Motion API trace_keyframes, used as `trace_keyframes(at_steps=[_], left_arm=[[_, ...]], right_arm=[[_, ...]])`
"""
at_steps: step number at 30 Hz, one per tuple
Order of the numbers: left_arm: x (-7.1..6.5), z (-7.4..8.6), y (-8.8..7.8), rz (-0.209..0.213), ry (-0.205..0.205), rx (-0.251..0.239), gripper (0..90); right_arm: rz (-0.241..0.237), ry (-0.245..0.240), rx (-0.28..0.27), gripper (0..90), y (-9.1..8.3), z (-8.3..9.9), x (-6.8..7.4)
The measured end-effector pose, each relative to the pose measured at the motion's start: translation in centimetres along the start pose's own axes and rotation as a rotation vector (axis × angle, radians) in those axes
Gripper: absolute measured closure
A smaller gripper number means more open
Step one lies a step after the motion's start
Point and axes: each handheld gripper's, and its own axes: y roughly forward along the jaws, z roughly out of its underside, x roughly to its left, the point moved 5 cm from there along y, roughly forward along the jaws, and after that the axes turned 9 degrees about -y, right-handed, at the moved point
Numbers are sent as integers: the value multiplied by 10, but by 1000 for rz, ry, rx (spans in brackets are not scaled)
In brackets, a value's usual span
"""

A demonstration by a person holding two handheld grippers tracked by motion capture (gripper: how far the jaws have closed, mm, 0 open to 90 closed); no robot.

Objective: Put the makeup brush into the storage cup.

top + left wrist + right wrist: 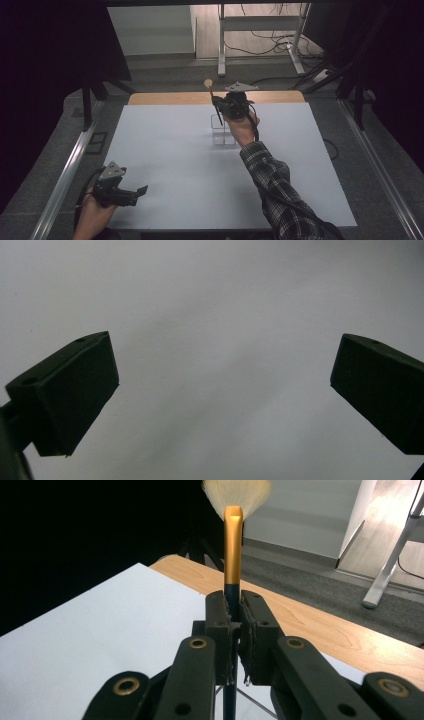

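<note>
from the high view, my right gripper (pixel 218 106) is clamped on a makeup brush (pixel 212 95) and holds it bristles-up over a clear holder (pixel 223 131) that stands on the white table (pixel 170 160) towards the far edge. the handle's dark lower end points down at the holder's near-left corner; i cannot tell if the tip is inside it yet. i judge this to be the step of standing the brush in that holder, so the next move calls for a straight, slow lowering with the handle kept upright, then easing the jaws apart. my left gripper (pixel 136 194) rests at the near-left corner, jaws apart and empty.

in the left gripper view, its two matte black pads (pixel 75 390) stand wide over plain white board.

in the right gripper view, my jaws pinch the slim dark handle just below a smooth gold ferrule (pixel 232 550), topped by a soft, pale fan of bristles (pixel 237 492). the wooden table edge (pixel 320 625) lies beyond.
</note>
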Motion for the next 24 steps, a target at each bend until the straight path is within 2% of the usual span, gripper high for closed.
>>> trace_keyframes(at_steps=[24], left_arm=[[-1, 0, 1, 2, 4, 3, 0]], right_arm=[[-3, 7, 31, 835, 9, 20, 2]])
